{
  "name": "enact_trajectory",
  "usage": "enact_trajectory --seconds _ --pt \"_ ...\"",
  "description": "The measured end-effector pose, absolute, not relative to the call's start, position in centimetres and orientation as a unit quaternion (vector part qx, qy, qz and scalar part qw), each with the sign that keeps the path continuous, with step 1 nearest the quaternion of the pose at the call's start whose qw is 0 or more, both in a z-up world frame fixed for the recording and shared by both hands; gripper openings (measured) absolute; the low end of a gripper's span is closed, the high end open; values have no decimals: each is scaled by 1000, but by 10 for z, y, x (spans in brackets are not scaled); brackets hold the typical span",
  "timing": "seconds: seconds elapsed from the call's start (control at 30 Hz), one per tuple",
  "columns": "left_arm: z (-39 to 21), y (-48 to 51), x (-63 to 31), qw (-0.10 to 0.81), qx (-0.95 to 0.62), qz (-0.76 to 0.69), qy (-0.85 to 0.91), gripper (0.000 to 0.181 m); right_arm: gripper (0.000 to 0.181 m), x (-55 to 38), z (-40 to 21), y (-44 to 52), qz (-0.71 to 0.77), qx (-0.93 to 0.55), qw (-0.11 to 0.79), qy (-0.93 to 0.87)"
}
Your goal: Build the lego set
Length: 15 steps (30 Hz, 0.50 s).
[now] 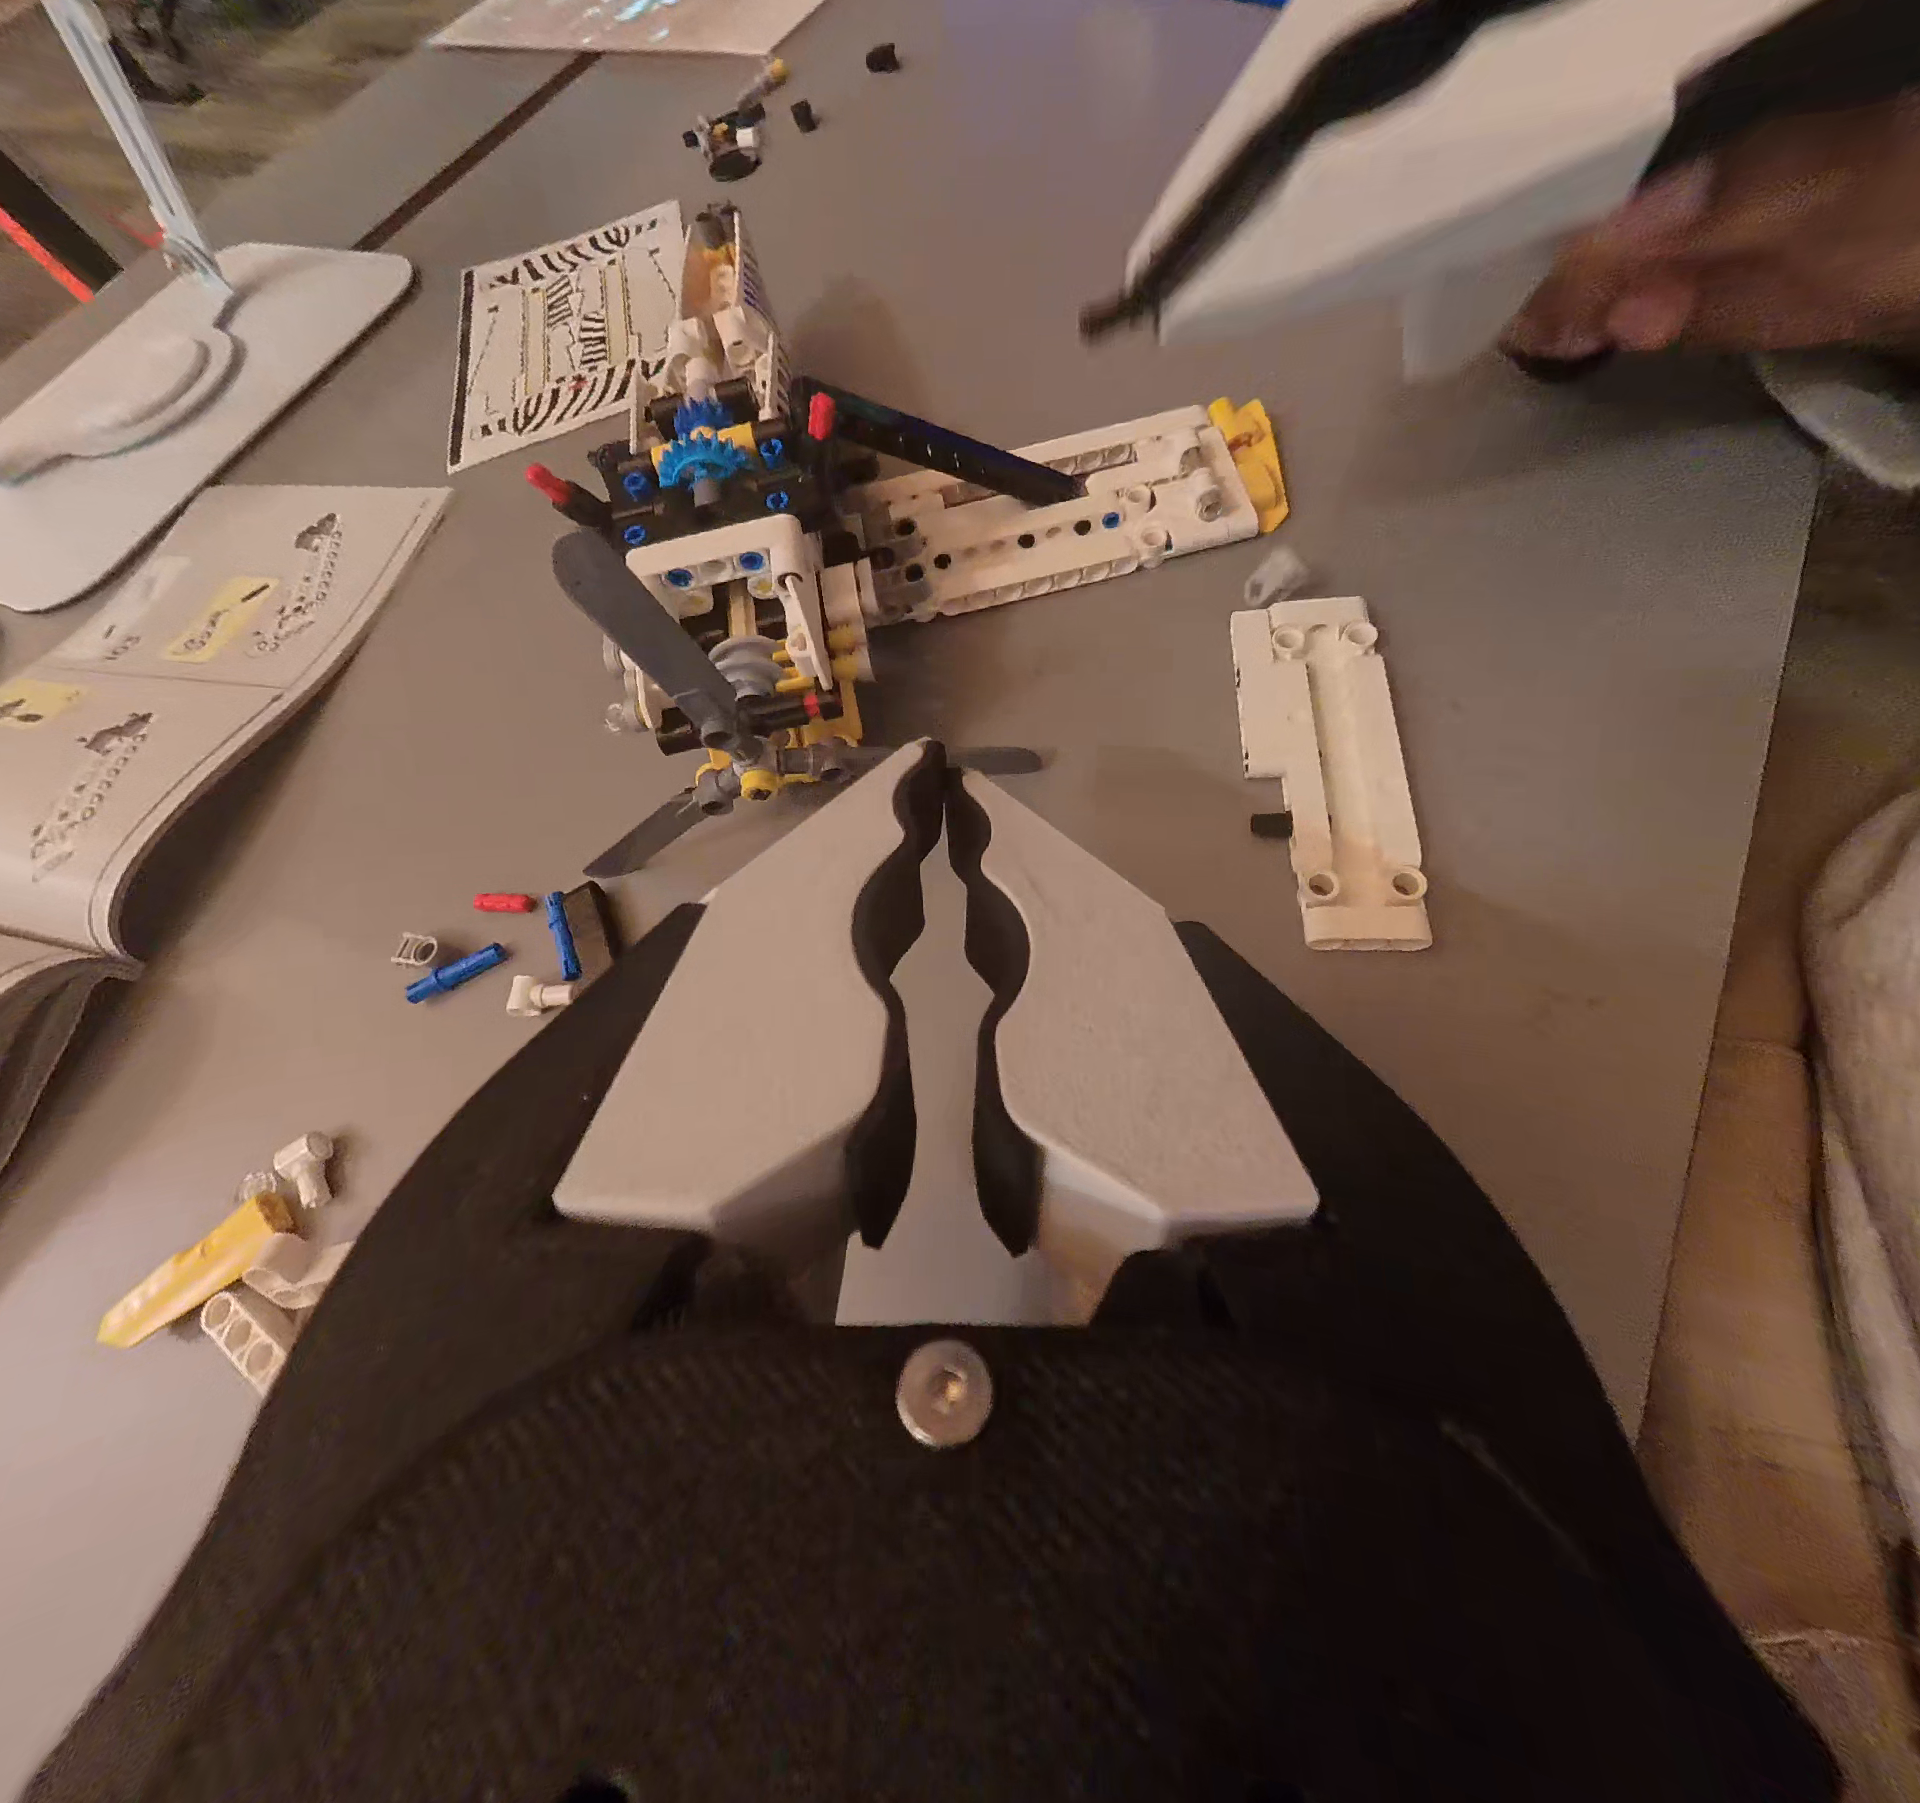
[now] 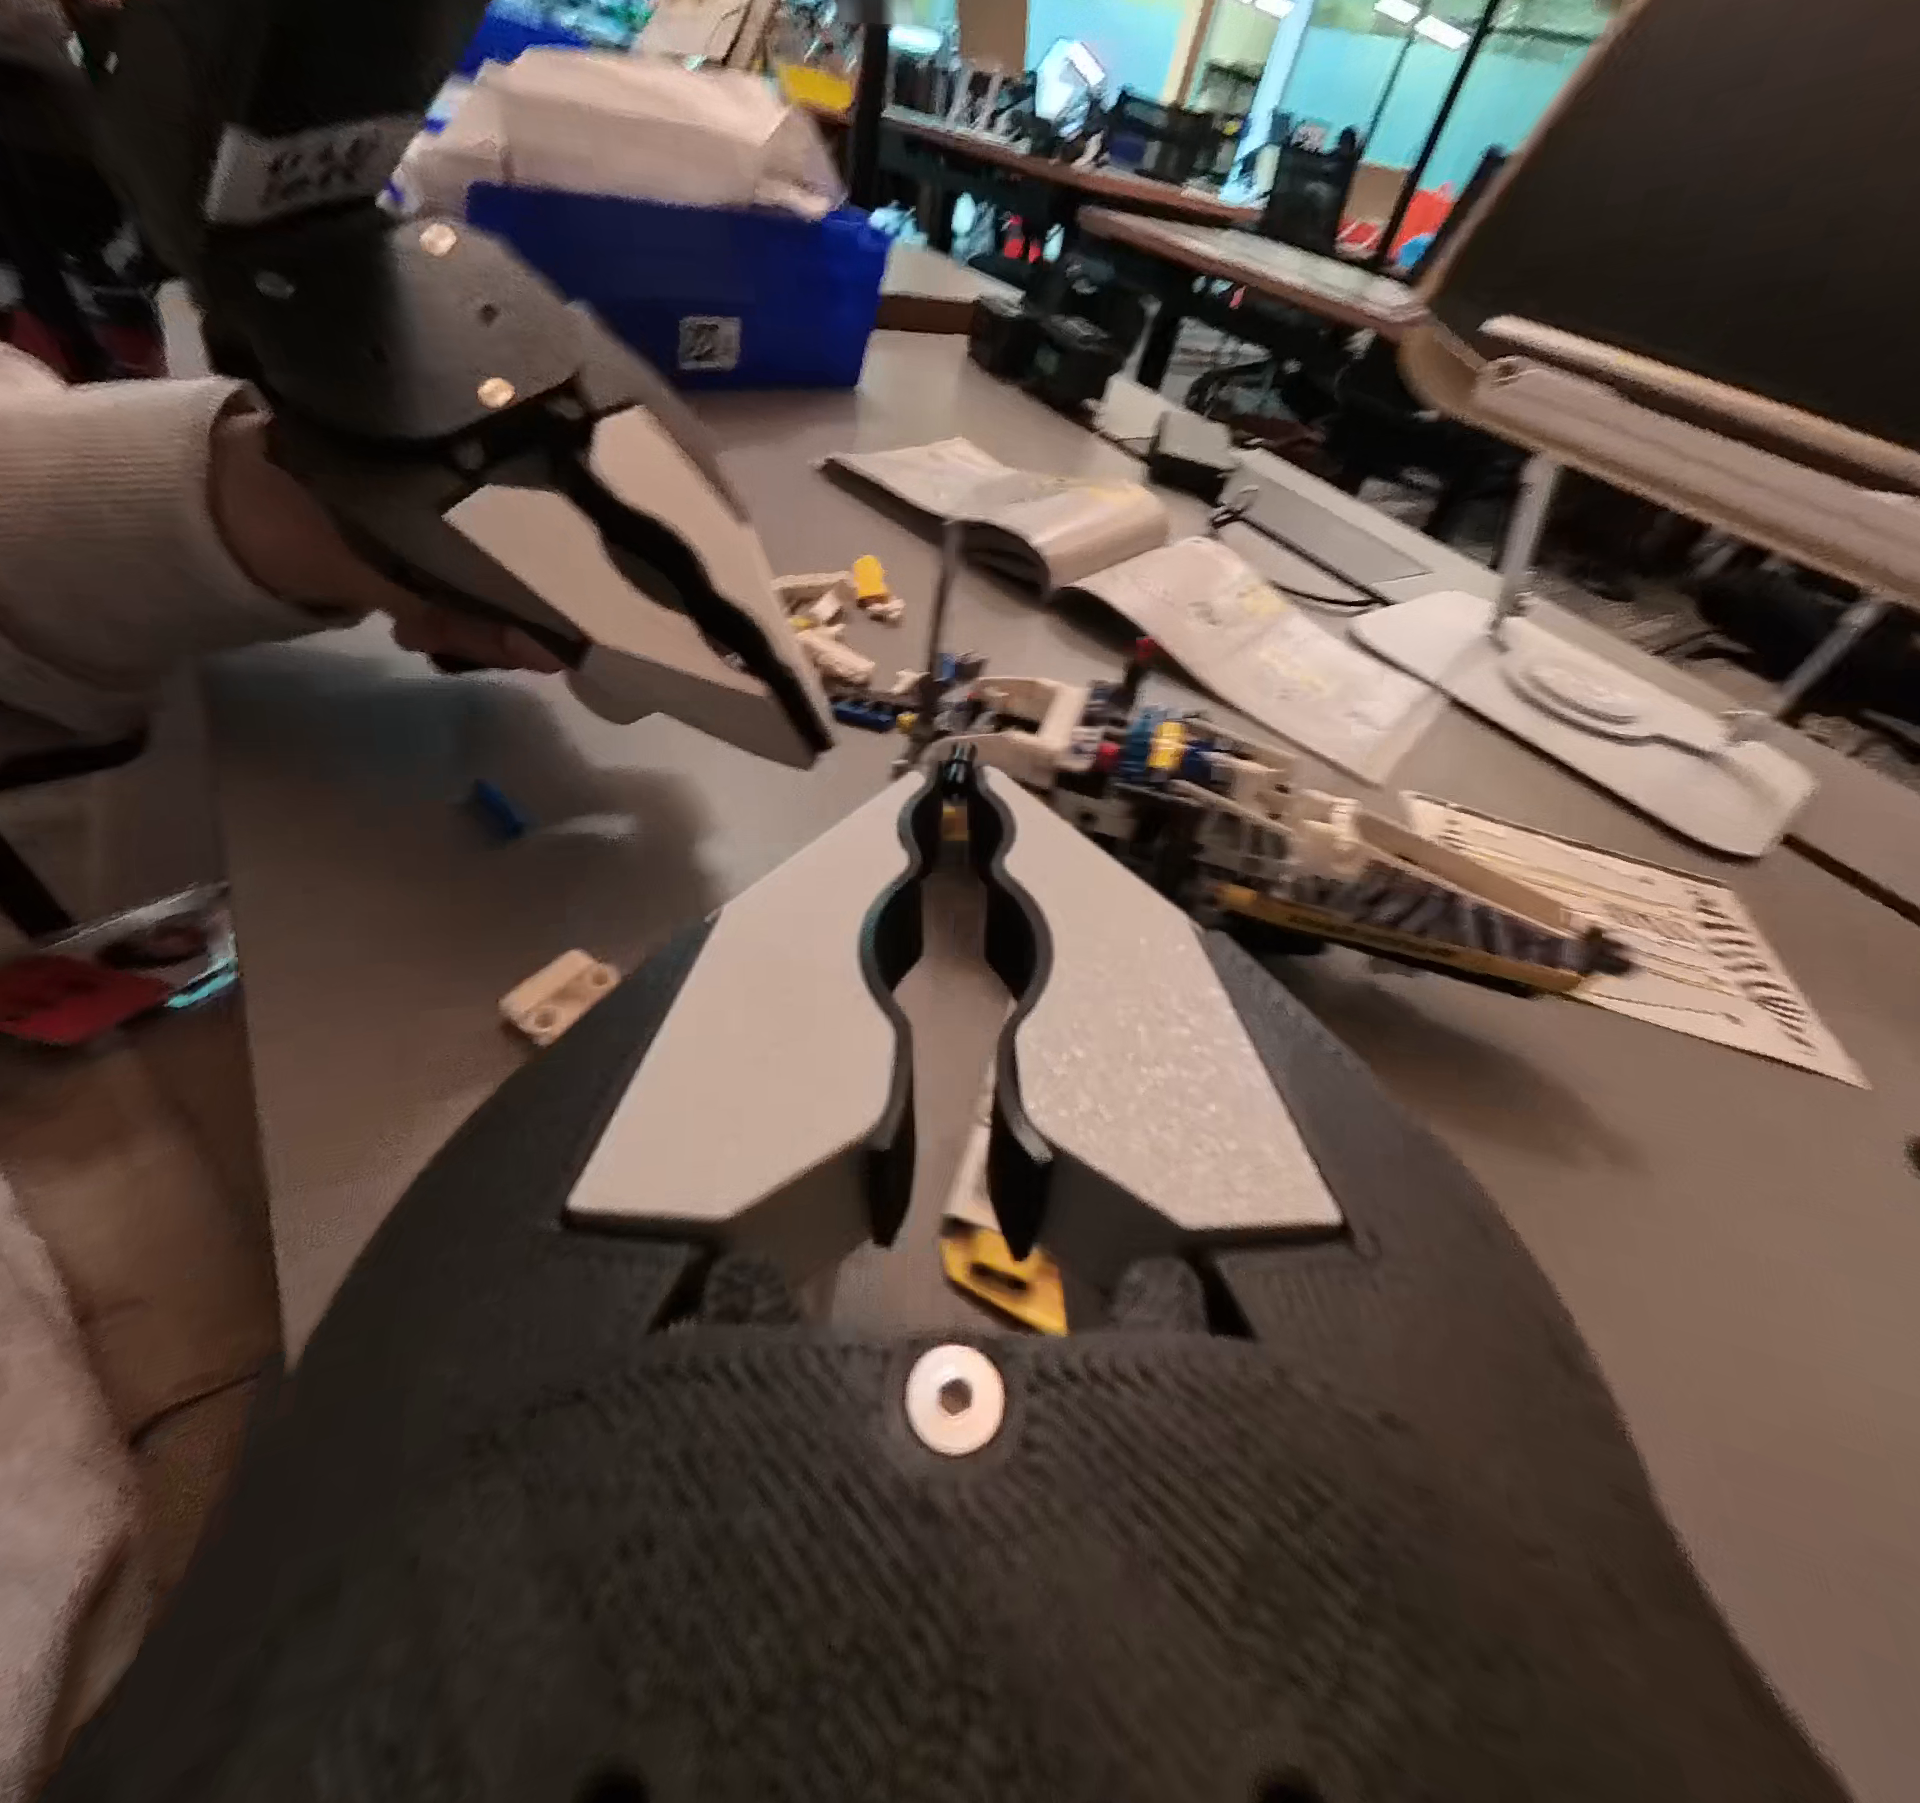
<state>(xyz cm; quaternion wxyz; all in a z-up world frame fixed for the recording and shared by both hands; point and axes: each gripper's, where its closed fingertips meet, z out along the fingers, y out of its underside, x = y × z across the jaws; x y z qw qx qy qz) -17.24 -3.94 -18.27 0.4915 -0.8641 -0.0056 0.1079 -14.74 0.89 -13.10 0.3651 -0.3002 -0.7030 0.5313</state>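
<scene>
Left gripper (image 1: 943,766): fingers pressed together at the tips, nothing seen between them – held just above the table, close to the model's front propeller.
Right gripper (image 2: 958,779): clamped on a small black pin (image 2: 954,774); in the left wrist view the pin is seen as a dark stub at the blurred tips (image 1: 1117,314).
Lego model (image 1: 727,548): stood mid-table, white/black/yellow build w/ blue gears and a grey propeller; a white wing section is laid out to its right.
Loose white panel (image 1: 1335,766): laid flat, apart from the model, nearer the table edge.
Small parts (image 1: 488,953): blue and red pins scattered on the table (image 1: 1039,226), beside the left gripper.
Left wrist view only: the sticker sheet (image 1: 561,330) is seen whole, touching the model's far side; the open instruction booklet (image 1: 197,673) is shown at left.
Right wrist view only: a blue bin (image 2: 675,288) w/ white bags is shown at the far end; the hand (image 2: 312,558) and sleeve behind the left gripper are seen – also a room w/ desks beyond.
</scene>
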Motion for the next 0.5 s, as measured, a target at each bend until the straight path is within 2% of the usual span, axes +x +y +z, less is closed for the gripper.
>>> enact_trajectory --seconds 0.2,0.37,0.5 --pt "-178 -34 -160 506 -857 95 -23 0 2 -134 -95 105 586 -360 421 -592" --pt "-171 -19 -140 520 -852 58 -31 0 2 -117 -87 135 623 -379 424 -537" --pt "-175 12 -102 510 -860 0 -11 15 1 -109 -93 125 631 -364 423 -539"
